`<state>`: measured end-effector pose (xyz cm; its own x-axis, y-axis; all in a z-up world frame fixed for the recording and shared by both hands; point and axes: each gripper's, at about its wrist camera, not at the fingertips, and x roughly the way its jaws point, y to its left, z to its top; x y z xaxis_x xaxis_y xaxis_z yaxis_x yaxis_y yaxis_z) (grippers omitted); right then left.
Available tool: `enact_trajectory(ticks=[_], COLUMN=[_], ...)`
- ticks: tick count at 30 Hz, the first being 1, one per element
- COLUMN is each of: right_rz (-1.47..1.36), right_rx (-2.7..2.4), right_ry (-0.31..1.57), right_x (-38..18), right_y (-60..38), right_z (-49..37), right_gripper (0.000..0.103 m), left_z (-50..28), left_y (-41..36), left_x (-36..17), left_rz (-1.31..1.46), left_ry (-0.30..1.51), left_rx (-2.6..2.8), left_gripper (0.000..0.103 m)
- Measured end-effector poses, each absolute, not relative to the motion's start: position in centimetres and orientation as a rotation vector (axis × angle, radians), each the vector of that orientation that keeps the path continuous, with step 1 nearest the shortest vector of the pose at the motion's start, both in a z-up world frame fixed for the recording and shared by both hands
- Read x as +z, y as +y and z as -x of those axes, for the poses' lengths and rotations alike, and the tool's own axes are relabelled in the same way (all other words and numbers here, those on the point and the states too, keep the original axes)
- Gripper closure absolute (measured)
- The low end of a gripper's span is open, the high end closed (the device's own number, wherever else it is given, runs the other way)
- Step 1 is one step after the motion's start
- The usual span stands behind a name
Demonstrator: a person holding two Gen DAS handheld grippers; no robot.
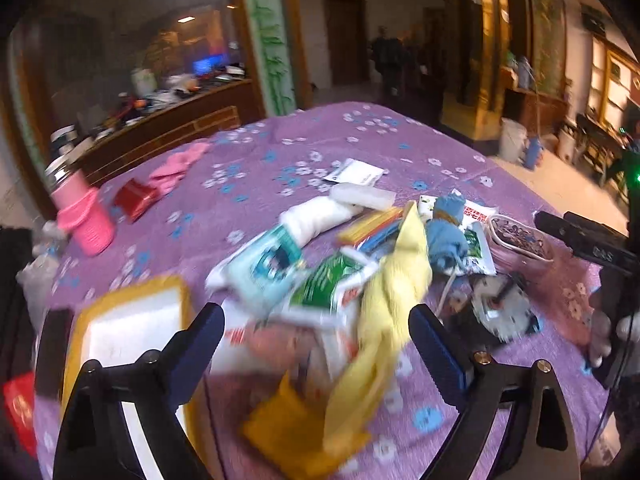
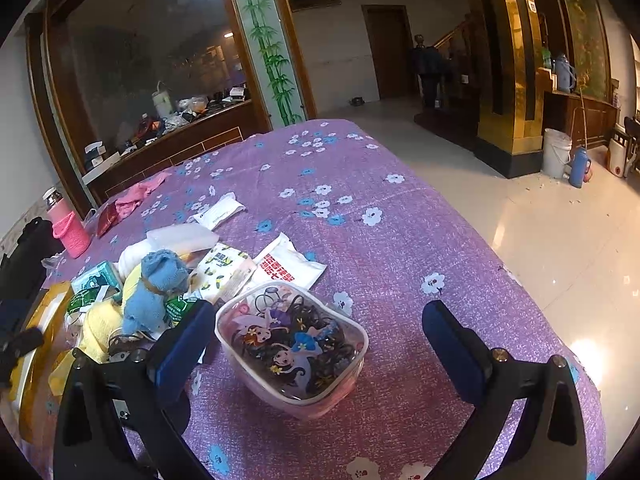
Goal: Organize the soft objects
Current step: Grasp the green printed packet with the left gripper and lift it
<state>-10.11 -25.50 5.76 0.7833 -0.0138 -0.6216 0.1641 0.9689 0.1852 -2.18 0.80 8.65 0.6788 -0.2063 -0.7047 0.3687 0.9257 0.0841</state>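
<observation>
A pile of soft things lies on a purple flowered cloth (image 1: 280,152). In the left wrist view my left gripper (image 1: 316,322) is open over the pile, with a yellow cloth (image 1: 384,320) and tissue packets (image 1: 320,292) between its fingers. A blue towel roll (image 1: 446,236) and a white cloth roll (image 1: 320,220) lie beyond. In the right wrist view my right gripper (image 2: 318,322) is open around a clear pouch of dark hair ties (image 2: 292,344). The blue towel roll (image 2: 156,292) and yellow cloth (image 2: 102,328) lie to its left.
A pink bottle (image 1: 82,216), a red packet (image 1: 134,198) and a pink cloth (image 1: 176,166) sit at the far left. A yellow-rimmed tray (image 1: 132,344) lies at the near left. White packets (image 2: 292,266) lie mid-table. The table edge and tiled floor (image 2: 560,240) are to the right.
</observation>
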Motion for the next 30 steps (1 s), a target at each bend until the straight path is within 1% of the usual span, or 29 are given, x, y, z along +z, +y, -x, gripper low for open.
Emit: enact_trajectory(ticks=[9, 10, 11, 13, 14, 16, 18, 24, 27, 28, 29, 30], right_rz=[-0.24, -0.239, -0.239, -0.242, -0.245, -0.246, -0.244, -0.243, -0.245, -0.243, -0.24, -0.234], right_rx=[-0.102, -0.103, -0.106, -0.111, -0.112, -0.116, -0.119, -0.125, -0.127, -0.129, -0.131, -0.135], right_ry=[0.684, 0.684, 0.684, 0.686, 0.687, 0.695, 0.699, 0.71, 0.715, 0.72, 0.727, 0.733], right_x=[5.4, 5.4, 5.4, 5.3, 5.3, 5.1, 5.1, 4.9, 4.8, 4.7, 4.6, 4.5], right_y=[-25.7, -25.7, -25.7, -25.8, -25.8, -25.9, -25.8, -25.9, -25.8, -25.8, -25.7, -25.6], right_z=[9.8, 9.8, 9.8, 9.8, 9.8, 9.7, 9.7, 9.6, 9.5, 9.4, 9.3, 9.2], right_gripper=[0.0, 0.0, 0.0, 0.0, 0.0, 0.0, 0.0, 0.0, 0.0, 0.0, 0.0, 0.0], left_z=[-3.1, -3.3, -3.3, -3.7, -3.9, -3.5, -3.0, 0.5, 2.8, 3.0, 3.2, 2.9], left_y=[-2.0, -2.0, -1.8, -1.3, -0.8, -0.1, 0.4, 3.2, 4.1, 4.1, 4.0, 3.7], left_x=[6.1, 6.0, 6.1, 6.2, 6.3, 6.7, 7.0, 10.2, 11.7, 11.7, 11.6, 11.2], left_rz=[-0.339, -0.332, -0.308, -0.246, -0.201, -0.172, -0.152, -0.013, -0.003, -0.013, -0.036, -0.07], left_ry=[0.851, 0.854, 0.857, 0.892, 0.917, 0.899, 0.886, 0.79, 0.739, 0.736, 0.741, 0.757], left_rx=[-0.376, -0.378, -0.374, -0.402, -0.412, -0.405, -0.392, -0.426, -0.424, -0.421, -0.414, -0.401], left_gripper=[0.009, 0.023, 0.056, 0.082, 0.084, 0.087, 0.095, 0.095, 0.095, 0.089, 0.072, 0.064])
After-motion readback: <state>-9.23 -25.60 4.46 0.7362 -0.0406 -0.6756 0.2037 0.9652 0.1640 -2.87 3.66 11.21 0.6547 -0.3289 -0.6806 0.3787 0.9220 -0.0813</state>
